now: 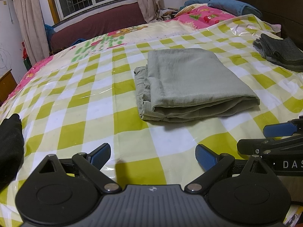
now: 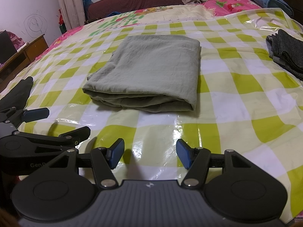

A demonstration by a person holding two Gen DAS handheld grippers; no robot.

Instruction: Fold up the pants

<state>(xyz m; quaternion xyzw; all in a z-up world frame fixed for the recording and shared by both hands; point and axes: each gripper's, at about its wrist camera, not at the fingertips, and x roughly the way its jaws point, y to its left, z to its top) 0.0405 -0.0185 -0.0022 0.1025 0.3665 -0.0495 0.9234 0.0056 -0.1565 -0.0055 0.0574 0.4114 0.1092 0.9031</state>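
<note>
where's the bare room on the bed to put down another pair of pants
Most room is the checkered sheet left of the folded green pants, bounded near-left by a black garment. A narrower strip lies between the green pants and the dark folded pants at right. The near edge is crowded: left gripper and right gripper, both open.

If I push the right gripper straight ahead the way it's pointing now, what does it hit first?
The right gripper, jaws open and empty, points across bare checkered cover at the folded green pants. It would likely meet their near folded edge first, unless it skims over; height is unclear.
</note>
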